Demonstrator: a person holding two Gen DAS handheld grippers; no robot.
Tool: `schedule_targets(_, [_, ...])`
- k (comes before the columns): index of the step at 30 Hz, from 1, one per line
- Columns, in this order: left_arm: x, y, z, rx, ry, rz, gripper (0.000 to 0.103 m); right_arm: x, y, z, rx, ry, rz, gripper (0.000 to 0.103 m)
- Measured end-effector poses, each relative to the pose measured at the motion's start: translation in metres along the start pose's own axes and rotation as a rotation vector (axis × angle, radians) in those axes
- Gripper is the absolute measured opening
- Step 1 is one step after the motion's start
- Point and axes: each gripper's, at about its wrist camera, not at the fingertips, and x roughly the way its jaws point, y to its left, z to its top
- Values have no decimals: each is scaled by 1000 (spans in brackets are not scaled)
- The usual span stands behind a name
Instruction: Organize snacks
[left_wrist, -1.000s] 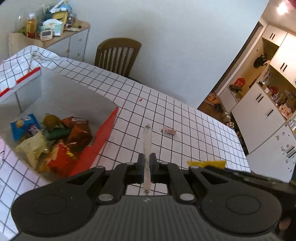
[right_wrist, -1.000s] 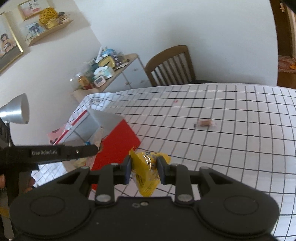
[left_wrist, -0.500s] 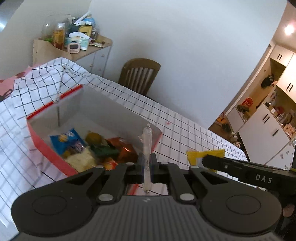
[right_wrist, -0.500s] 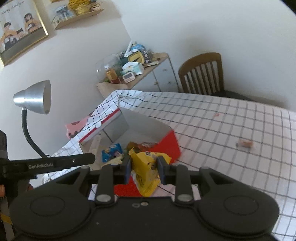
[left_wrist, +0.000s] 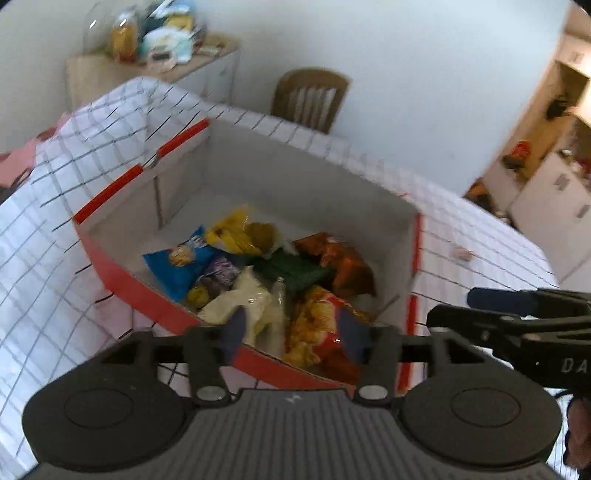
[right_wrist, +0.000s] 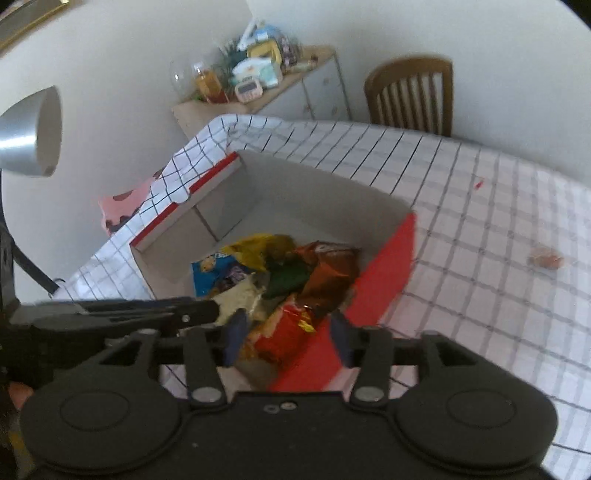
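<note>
Bench (right_wrist: 480, 229) under checked cloth carries red box (left_wrist: 122, 280), white inside. Snack packets (left_wrist: 258, 273) heaped in box. Left tongs (left_wrist: 293, 328) spread, nothing between. Right tongs (right_wrist: 286, 334) spread, nothing between. Small wrapped sweet (right_wrist: 546, 260) lies on cloth, well apart from box.
</note>
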Motion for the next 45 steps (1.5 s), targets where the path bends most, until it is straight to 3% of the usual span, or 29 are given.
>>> schedule_targets(1, [-4,-3,-2,23,-13,1,63,-6,3,-5,-9,-13,-10,76])
schedule_targets(3, [-11,-10,-6,69,-30,21,80,-16,7,-14,-25,-32,-31,75])
schedule_targets(11, [-35,-33,-22,177,-82,-8,84,-48,13,-38,15,-95,-82,84])
schedule_targets(18, [-54,-53,-33,167,-136,5,85,-81,2,-55,13,-158,-103,92])
schedule_targets(23, [-67,-83,-44,171,-181,27,85,-110,-21,-68,17,-217,-99,103])
schedule_targets(29, [-81,-138,-65,191,-243,47,85,-149,-56,-88,-11,-275,-82,103])
schedule_targets(38, [-76,-211,-84,234,-179,38,85,-189,-119,-118,48,-293,-115,103])
schedule_targets(41, [-49,-231,-92,263,-133,65,85,-187,-145,-133,97,-291,-132,103])
schedule_targets(43, [-24,-241,-95,255,-38,57,85,-173,-165,-147,156,-237,-176,103])
schedule_targets(45, [-13,-250,-96,262,-22,37,85,-162,-182,-157,216,-177,-191,103])
